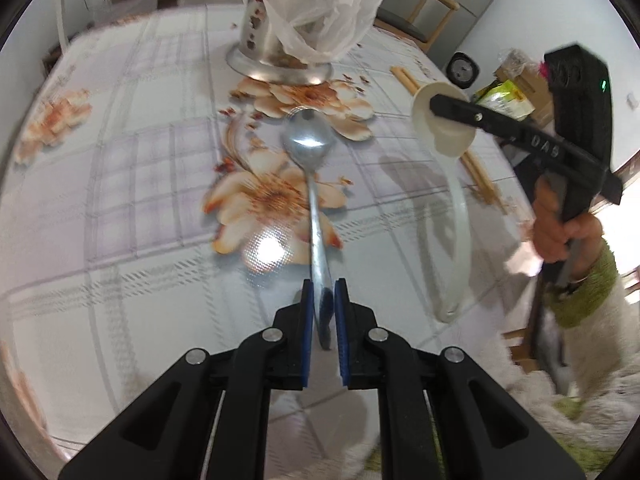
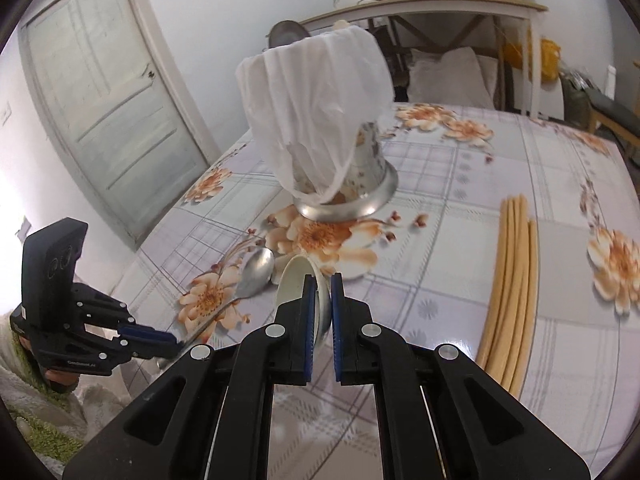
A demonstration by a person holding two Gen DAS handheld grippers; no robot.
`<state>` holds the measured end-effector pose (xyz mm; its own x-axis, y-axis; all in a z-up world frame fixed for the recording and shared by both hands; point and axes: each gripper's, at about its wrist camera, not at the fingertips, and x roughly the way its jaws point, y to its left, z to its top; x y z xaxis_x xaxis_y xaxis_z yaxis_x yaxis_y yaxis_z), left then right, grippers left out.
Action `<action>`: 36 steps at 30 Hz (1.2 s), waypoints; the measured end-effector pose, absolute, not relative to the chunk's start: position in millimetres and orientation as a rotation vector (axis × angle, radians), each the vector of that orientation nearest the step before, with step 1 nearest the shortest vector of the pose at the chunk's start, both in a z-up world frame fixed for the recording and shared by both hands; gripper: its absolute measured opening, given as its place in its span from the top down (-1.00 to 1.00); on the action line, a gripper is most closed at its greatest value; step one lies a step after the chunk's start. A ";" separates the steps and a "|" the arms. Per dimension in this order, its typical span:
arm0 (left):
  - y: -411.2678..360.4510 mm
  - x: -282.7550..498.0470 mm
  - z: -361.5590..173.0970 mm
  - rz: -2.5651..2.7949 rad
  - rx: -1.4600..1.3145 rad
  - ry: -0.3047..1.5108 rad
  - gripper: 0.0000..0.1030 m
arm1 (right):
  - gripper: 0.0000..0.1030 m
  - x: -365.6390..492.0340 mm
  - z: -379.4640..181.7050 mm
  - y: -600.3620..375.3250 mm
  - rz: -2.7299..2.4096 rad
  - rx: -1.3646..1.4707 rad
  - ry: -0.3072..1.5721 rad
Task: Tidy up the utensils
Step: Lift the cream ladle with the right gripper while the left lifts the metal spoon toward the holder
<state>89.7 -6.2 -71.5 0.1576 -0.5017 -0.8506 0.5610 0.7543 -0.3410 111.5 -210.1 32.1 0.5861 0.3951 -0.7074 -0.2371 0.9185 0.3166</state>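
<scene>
My left gripper (image 1: 323, 292) is shut on the handle end of a metal spoon (image 1: 308, 140), whose bowl points toward the steel utensil holder (image 1: 276, 64). The holder is draped with a white plastic bag (image 1: 320, 4). At the right, my right gripper (image 1: 436, 106) is shut on the bowl of a white spoon (image 1: 460, 208), lifted off the table with its long handle hanging down. The right wrist view shows my right gripper (image 2: 320, 284) pinching the white spoon (image 2: 294, 280), with the metal spoon (image 2: 256, 268) and my left gripper (image 2: 178, 346) at the left, before the holder (image 2: 348, 196).
Several long beige chopsticks (image 2: 512, 280) lie together on the floral tablecloth (image 2: 440, 208), right of the holder; they also show behind the white spoon as chopsticks (image 1: 480, 176). A person's hand and green cuff (image 1: 576, 280) hold the right gripper. A door, chair and shelf stand beyond the table.
</scene>
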 end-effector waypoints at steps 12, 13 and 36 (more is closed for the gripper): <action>-23.6 122.2 -38.8 -0.782 0.127 1.030 0.35 | 0.89 104.8 25.1 -218.4 0.370 0.258 0.866; -26.5 128.4 -39.1 -0.778 0.141 1.019 0.34 | 0.89 105.2 25.1 -218.9 0.370 0.261 0.864; -81.2 180.0 -73.3 -0.809 0.337 0.980 0.23 | 0.88 116.4 13.6 -228.1 0.359 0.303 0.889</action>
<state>180.0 -81.2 -73.3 0.3022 -0.4530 -0.8387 0.7381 0.6680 -0.0948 116.4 -228.1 13.6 0.5781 0.4252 -0.6964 -0.1781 0.8987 0.4008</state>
